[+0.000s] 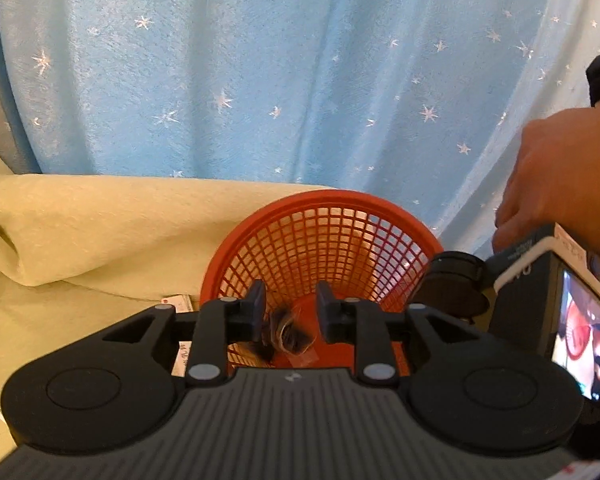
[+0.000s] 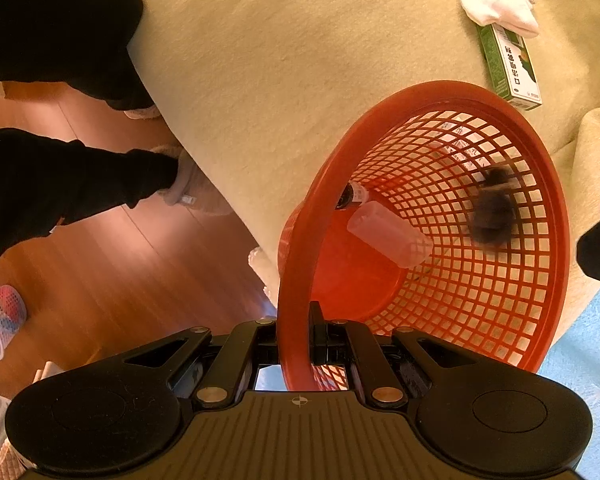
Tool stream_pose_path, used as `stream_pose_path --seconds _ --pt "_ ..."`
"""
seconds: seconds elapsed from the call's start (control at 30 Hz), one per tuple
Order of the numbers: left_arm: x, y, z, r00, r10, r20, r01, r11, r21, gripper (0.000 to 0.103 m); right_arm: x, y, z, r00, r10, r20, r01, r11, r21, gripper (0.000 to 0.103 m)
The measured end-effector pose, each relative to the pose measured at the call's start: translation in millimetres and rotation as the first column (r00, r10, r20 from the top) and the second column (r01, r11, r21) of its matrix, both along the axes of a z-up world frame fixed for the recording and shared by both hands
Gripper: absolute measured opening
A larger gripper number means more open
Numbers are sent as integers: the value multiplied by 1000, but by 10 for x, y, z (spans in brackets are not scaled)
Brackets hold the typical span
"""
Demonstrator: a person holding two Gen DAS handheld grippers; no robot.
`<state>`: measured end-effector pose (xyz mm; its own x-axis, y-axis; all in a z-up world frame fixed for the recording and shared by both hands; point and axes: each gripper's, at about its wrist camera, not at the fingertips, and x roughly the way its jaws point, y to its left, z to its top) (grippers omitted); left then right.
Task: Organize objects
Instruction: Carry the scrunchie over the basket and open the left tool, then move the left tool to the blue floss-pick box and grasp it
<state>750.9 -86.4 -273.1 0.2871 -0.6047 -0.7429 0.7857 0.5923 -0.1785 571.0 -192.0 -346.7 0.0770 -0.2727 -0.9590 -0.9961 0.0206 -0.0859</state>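
Observation:
A red mesh basket [image 1: 332, 232] stands tilted on a cream blanket [image 1: 100, 232]. My left gripper [image 1: 290, 316] hovers open over the basket's mouth. Below its parted fingers, a dark fuzzy item in a clear bag [image 1: 288, 334] lies loose inside. In the right wrist view that dark fuzzy item [image 2: 492, 212] is blurred against the basket's mesh wall. My right gripper [image 2: 296, 336] is shut on the red basket's rim [image 2: 296, 280], which runs between its fingers. A clear plastic bottle [image 2: 388, 236] and a small dark bottle [image 2: 352, 196] lie in the basket.
A green box [image 2: 512, 68] and a white sock [image 2: 500, 4] lie on the blanket beyond the basket. A white packet [image 1: 178, 302] peeks out beside it. A blue star-patterned cloth [image 1: 300, 80] hangs behind. A person's dark-trousered legs [image 2: 60, 184] stand on the wooden floor [image 2: 120, 280].

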Motion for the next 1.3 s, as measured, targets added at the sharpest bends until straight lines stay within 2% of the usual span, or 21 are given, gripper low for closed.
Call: stream_pose_path --seconds 0.27,0.43,0.7,0.73,0.83,1.03,1.13,1.3 --pt "-19 245 -73 996 91 -4 -91 995 51 22 6 -11 9 1000 -1 0 1 1000 3 2" --pt "-19 595 -192 972 235 -1 -233 964 126 26 5 -10 8 1000 2 0 -2 1000 2 2" --pt "-29 1252 -416 899 438 13 -428 872 239 33 8 -15 1 1000 8 -1 -8 1000 -7 2" --pt "-30 1335 -440 889 457 18 -446 859 252 38 8 -15 2 1000 8 -2 -8 1000 -8 2" --pt "-39 1580 -528 854 518 46 -507 808 299 49 11 -6 0 1000 10 -4 -10 1000 -11 2" --pt "-4 2038 -829 780 620 85 -601 704 380 59 6 12 -8 1000 17 -12 -17 1000 -16 2" --pt "10 2182 -1004 764 641 76 -610 679 409 65 1 20 -14 1000 21 -13 -21 1000 -19 2" --pt "9 2310 -1251 740 670 62 -623 648 438 66 14 27 -15 1000 19 -15 -19 1000 -24 2"
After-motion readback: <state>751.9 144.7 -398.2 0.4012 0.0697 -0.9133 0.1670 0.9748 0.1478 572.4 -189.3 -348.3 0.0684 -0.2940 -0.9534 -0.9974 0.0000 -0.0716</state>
